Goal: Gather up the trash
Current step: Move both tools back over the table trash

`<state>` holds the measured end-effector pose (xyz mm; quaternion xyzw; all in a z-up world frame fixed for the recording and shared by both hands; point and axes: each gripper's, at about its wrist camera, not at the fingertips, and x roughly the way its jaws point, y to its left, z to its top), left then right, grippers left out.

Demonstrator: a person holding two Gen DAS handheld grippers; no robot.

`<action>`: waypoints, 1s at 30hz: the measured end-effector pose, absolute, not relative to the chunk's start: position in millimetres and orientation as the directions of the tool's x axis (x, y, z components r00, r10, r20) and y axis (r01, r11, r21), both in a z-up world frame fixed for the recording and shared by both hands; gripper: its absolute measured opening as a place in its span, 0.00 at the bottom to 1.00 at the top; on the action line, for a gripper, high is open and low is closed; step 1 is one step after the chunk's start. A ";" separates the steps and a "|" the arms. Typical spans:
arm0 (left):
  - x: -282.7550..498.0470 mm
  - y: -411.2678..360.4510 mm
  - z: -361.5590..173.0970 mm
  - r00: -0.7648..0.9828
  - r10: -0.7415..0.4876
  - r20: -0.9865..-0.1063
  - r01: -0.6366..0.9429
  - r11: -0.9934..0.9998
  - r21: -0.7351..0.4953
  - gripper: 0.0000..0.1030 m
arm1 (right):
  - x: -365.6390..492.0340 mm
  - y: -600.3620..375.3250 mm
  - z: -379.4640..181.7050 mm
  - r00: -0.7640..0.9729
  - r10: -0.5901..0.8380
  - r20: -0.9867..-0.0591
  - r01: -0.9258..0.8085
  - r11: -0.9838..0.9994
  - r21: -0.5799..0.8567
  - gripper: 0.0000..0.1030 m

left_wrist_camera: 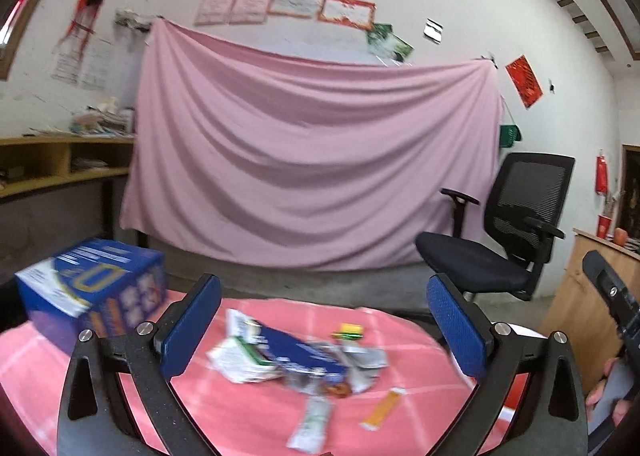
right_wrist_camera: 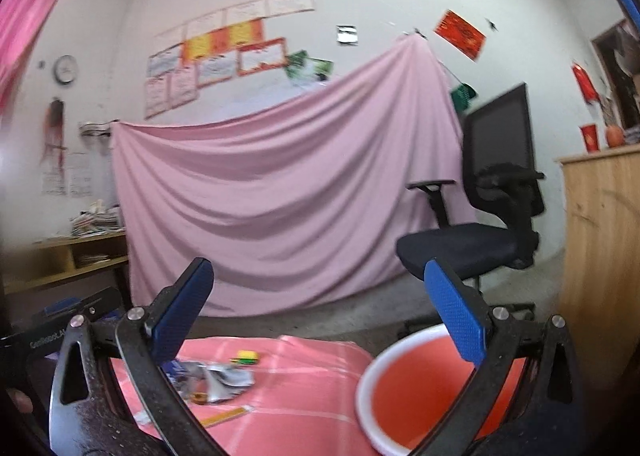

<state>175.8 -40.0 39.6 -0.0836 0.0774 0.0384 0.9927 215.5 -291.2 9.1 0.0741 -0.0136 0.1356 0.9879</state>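
A heap of trash [left_wrist_camera: 296, 360] lies on the pink checked tablecloth [left_wrist_camera: 256, 420]: crumpled white paper, a flattened blue carton, silver foil wrappers, a small yellow-green packet [left_wrist_camera: 349, 330] and an orange sachet [left_wrist_camera: 382, 408]. My left gripper [left_wrist_camera: 324, 320] hangs above and in front of the heap, open wide, nothing between its blue pads. In the right wrist view the foil wrappers [right_wrist_camera: 224, 376] and the yellow-green packet [right_wrist_camera: 246, 357] lie to the left of a red basin with a white rim [right_wrist_camera: 374, 368]. My right gripper [right_wrist_camera: 320, 316] stands open and empty over the basin's near side.
A blue printed box [left_wrist_camera: 96, 288] stands on the table's left. A black office chair [left_wrist_camera: 500, 240] stands beyond the table at right, beside a wooden cabinet [right_wrist_camera: 600, 256]. A pink sheet [left_wrist_camera: 312, 160] hangs on the back wall. Wooden shelves [left_wrist_camera: 60, 164] are at left.
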 end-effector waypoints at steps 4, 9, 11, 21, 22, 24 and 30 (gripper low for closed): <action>160.6 -19.2 32.2 0.983 0.108 -0.149 -0.128 0.982 -0.135 0.98 | 210.1 -267.1 10.6 0.948 0.311 0.067 -0.316 0.944 0.091 1.00; 154.3 1.1 16.7 0.972 0.140 -0.188 -0.163 0.981 -0.110 0.98 | 218.0 -239.5 3.8 0.937 0.348 0.016 -0.349 0.936 0.038 1.00; 156.8 7.1 10.1 0.966 0.138 -0.220 -0.165 0.980 -0.109 0.98 | 224.7 -228.9 -0.1 0.933 0.358 -0.023 -0.358 0.934 0.018 1.00; 181.1 17.9 -8.1 0.907 0.055 -0.418 -0.123 0.983 -0.136 0.98 | 263.2 -206.5 -32.2 0.883 0.366 -0.294 -0.381 0.925 0.005 1.00; 184.9 17.2 -10.0 0.897 0.046 -0.439 -0.116 0.984 -0.134 0.98 | 269.5 -207.9 -35.0 0.871 0.368 -0.326 -0.382 0.924 0.024 1.00; 191.6 16.0 -12.8 0.880 0.016 -0.475 -0.092 0.986 -0.137 0.97 | 277.9 -210.5 -42.8 0.847 0.370 -0.381 -0.379 0.924 0.055 1.00; 209.5 5.3 -23.4 0.819 -0.081 -0.567 0.006 0.991 -0.133 0.85 | 300.9 -212.5 -61.3 0.763 0.380 -0.523 -0.377 0.919 0.118 0.93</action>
